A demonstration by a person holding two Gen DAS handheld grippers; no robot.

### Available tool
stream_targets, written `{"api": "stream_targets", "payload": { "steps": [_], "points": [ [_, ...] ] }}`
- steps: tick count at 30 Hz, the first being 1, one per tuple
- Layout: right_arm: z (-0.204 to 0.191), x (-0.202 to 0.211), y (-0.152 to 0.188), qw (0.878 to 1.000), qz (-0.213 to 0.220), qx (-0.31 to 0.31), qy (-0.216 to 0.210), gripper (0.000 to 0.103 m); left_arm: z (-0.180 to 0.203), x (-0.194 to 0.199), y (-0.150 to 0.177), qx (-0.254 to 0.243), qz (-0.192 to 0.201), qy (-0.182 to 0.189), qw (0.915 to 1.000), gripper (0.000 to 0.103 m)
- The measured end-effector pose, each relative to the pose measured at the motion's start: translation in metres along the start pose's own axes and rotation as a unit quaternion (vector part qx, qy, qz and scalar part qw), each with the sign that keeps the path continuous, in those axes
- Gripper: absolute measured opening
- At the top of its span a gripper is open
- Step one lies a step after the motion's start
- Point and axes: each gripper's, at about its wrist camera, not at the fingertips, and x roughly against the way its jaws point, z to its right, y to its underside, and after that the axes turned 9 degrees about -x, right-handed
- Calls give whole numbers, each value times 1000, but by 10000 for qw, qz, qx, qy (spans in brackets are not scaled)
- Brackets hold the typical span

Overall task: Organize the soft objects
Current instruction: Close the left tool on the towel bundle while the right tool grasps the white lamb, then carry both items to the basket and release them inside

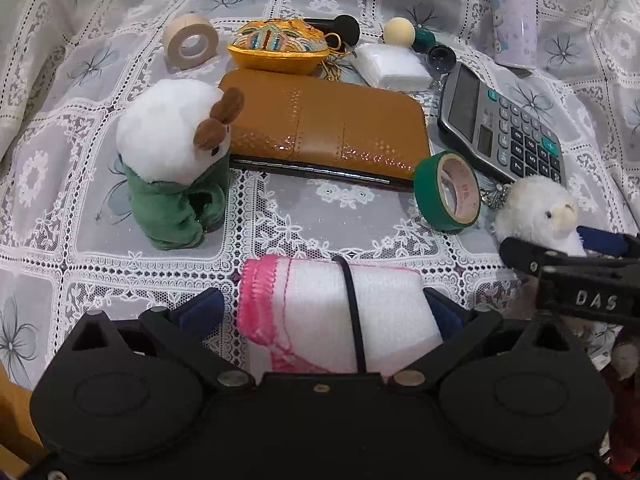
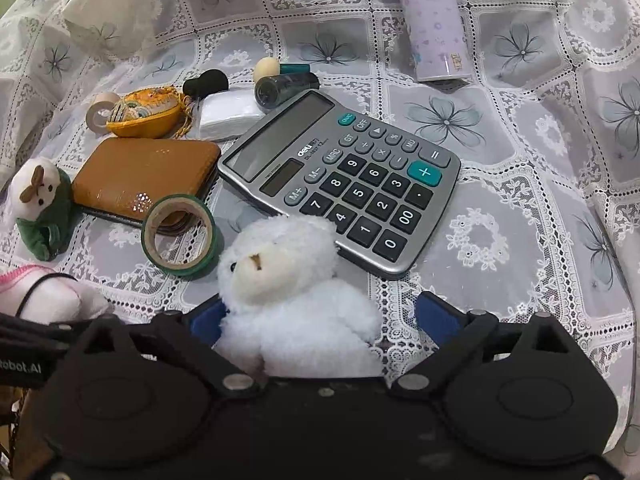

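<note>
White lace tablecloth (image 1: 304, 208) with grey flower squares covers the whole work surface and rises in folds at the back; nothing of the room beyond it shows.

Two hand-held grippers point steeply down at the near edge. The left gripper (image 1: 324, 312) stands spread wide around a rolled white towel (image 1: 340, 316) with pink trim and a black band; its blue pads sit at either side of the roll without squeezing it. The right gripper (image 2: 320, 320) is likewise wide open around a fluffy white lamb toy (image 2: 288, 300); one pad seems to touch the fur, the other stands clear.

A third soft thing, a white plush in green clothes (image 1: 176, 164), stands further back on the left, touching a tan wallet (image 1: 328, 132). Hard items crowd nearby: a green tape roll (image 1: 448, 192) just beside the lamb, and a grey calculator (image 2: 344, 184) directly behind it.

Likely risks: the lamb's loose fur may snag on a pad and drag or topple the toy if the gripper lifts away. The openwork lace could catch a fingertip and shift the clutter. A sideways move may knock the upright tape roll into rolling.
</note>
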Motion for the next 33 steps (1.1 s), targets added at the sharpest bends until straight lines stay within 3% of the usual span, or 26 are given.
{"api": "stream_targets", "payload": {
  "steps": [5, 7, 8, 10, 12, 22, 33],
  "points": [
    [1, 1, 0, 10000, -23, 9, -46, 97, -3, 2, -2, 136, -3, 66, 9999, 94],
    [1, 3, -1, 10000, -42, 1, -44, 88, -3, 6, -2, 178, 27, -52, 9998, 87],
    [2, 5, -1, 10000, -45, 1, -47, 85, -3, 9, -2, 171, 81, -17, 9998, 78],
    [2, 11, -1, 10000, -45, -5, -82, 69, -1, 14, -2, 169, 130, 30, 9998, 75],
    [2, 17, 0, 9999, -56, -46, -144, 63, 0, 19, -1, 183, 172, 5, 9997, 75],
    [11, 65, 14, 9989, 257, -323, -224, 61, 14, 61, 13, 278, 524, 10, 9982, 75],
    [25, 143, 61, 9943, 711, -630, -474, 61, 42, 98, 61, 149, 688, 119, 9974, 75]
  ]
}}
